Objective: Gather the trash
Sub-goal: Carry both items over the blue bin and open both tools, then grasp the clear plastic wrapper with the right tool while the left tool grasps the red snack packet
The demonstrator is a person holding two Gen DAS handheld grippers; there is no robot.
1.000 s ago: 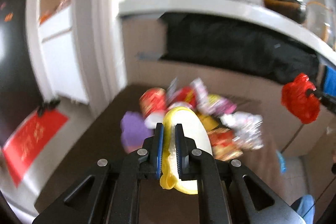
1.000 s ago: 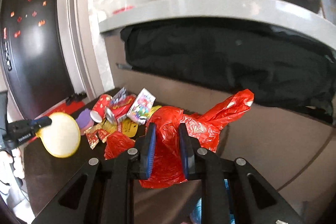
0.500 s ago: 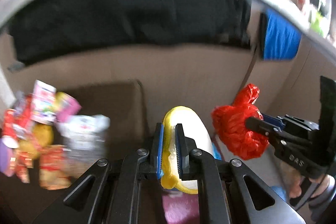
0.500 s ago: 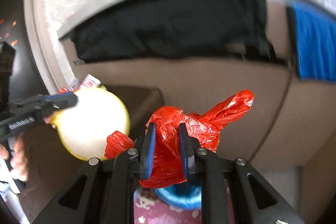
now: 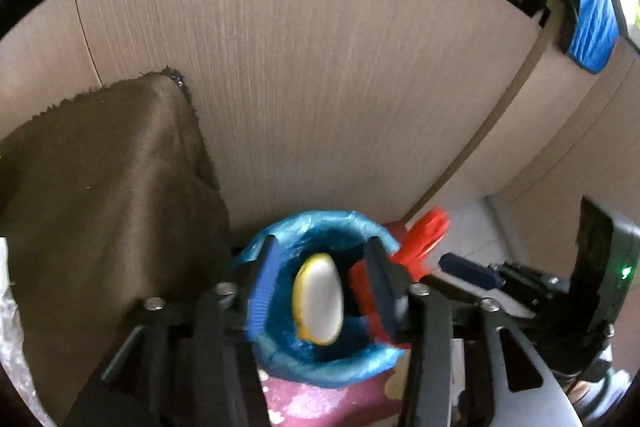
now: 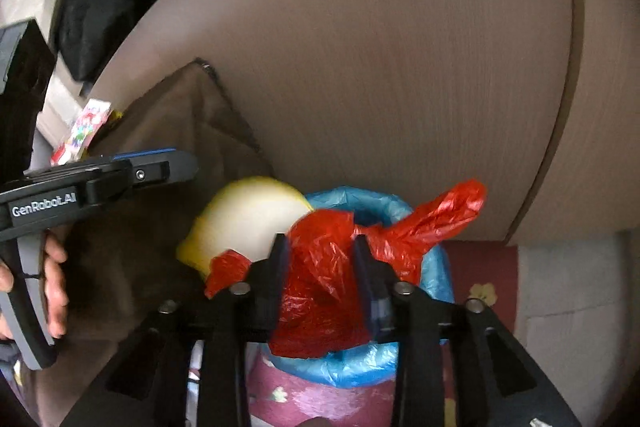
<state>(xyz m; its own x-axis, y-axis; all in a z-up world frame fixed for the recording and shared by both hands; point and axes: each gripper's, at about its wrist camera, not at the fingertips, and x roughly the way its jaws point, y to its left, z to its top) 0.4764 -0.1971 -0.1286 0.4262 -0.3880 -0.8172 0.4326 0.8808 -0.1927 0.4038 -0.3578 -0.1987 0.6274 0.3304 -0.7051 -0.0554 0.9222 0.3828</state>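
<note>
A bin lined with a blue bag (image 5: 340, 367) stands on the floor against the wood panel; it also shows in the right wrist view (image 6: 360, 371). My left gripper (image 5: 322, 291) is open above it, and the yellow-rimmed white lid (image 5: 319, 301) is loose between the spread fingers, over the bin's mouth. In the right wrist view the lid (image 6: 248, 219) hangs in the air at the bin's left rim. My right gripper (image 6: 320, 283) stands over the bin with a crumpled red plastic bag (image 6: 320, 291) between its fingers, which stand somewhat apart. The red bag (image 5: 424, 235) also shows in the left wrist view.
A brown-cloth-covered table (image 5: 100, 195) stands left of the bin, with snack wrappers (image 6: 82, 135) on its far part. A wood panel wall (image 5: 340, 67) rises behind. A pink patterned mat (image 6: 304, 399) lies under the bin. A blue towel (image 5: 592, 15) hangs upper right.
Both grippers swung from the table down over the bin. My left gripper opened and let go of the lid. The right gripper's fingers have spread slightly around the red bag.
</note>
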